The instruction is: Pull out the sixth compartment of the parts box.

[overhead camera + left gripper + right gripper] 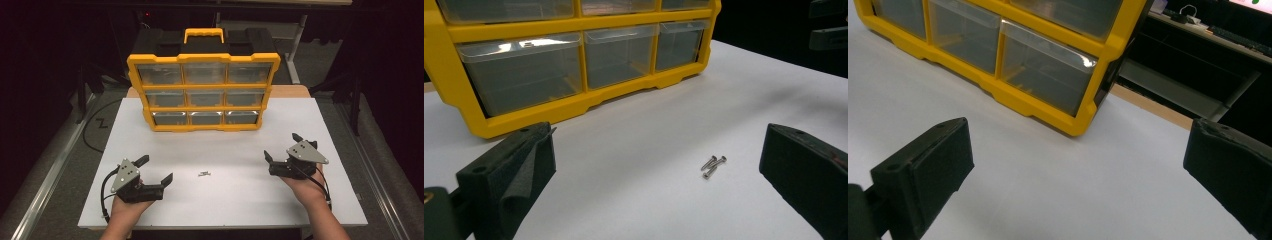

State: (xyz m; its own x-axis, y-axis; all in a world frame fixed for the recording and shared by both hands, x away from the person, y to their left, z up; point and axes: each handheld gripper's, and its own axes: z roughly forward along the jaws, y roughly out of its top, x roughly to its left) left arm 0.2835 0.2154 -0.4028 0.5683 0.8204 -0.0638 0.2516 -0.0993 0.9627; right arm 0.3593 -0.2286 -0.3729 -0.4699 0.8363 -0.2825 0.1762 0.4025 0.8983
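A yellow and black organizer (202, 85) with clear drawers stands upright at the back of the white table (225, 150); its lower drawers fill the top of the left gripper view as the organizer (569, 65) and its right corner shows as the organizer (1048, 65). A few small metal screws (203, 174) lie loose on the table between my hands, seen closer as screws (713, 166). My left gripper (155, 170) rests near the front left, open and empty, left of the screws. My right gripper (282, 147) is held at the front right, open and empty.
Dark floor and table legs surround the white table. A black cable (105, 197) trails from the left gripper near the front edge. A wooden strip (295, 91) shows behind the tabletop at the back.
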